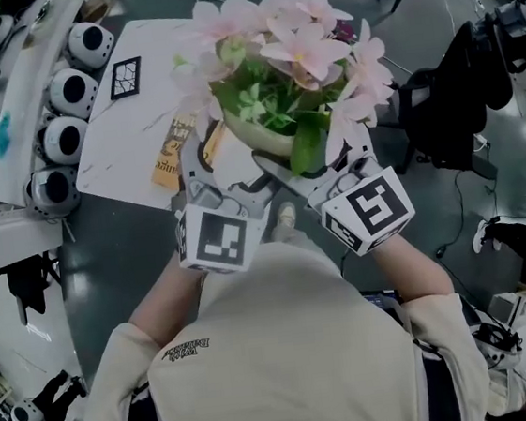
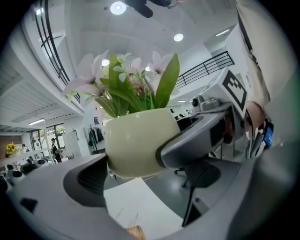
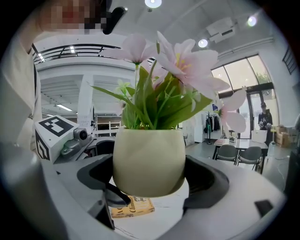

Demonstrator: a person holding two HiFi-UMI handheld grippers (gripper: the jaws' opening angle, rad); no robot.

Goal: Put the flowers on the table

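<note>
The flowers (image 1: 293,46), pink blooms with green leaves, stand upright in a cream pot (image 1: 264,137). The pot is held in the air over the near edge of the white worktop (image 1: 128,140).

Left tool (image 2: 140,159): jaws pressed against opposite sides of the pot (image 2: 136,140), pinching it.

Right tool (image 3: 152,180): jaws pressed against both flanks of the pot (image 3: 150,157), pinching it.

In the head view, the left tool (image 1: 198,179) and the right tool (image 1: 326,167) meet the pot from the person's side.

A yellow booklet (image 3: 131,206) lies on the worktop below the pot's base, not touching it. A black-patterned marker card (image 1: 125,77) lies farther back on the worktop.
</note>
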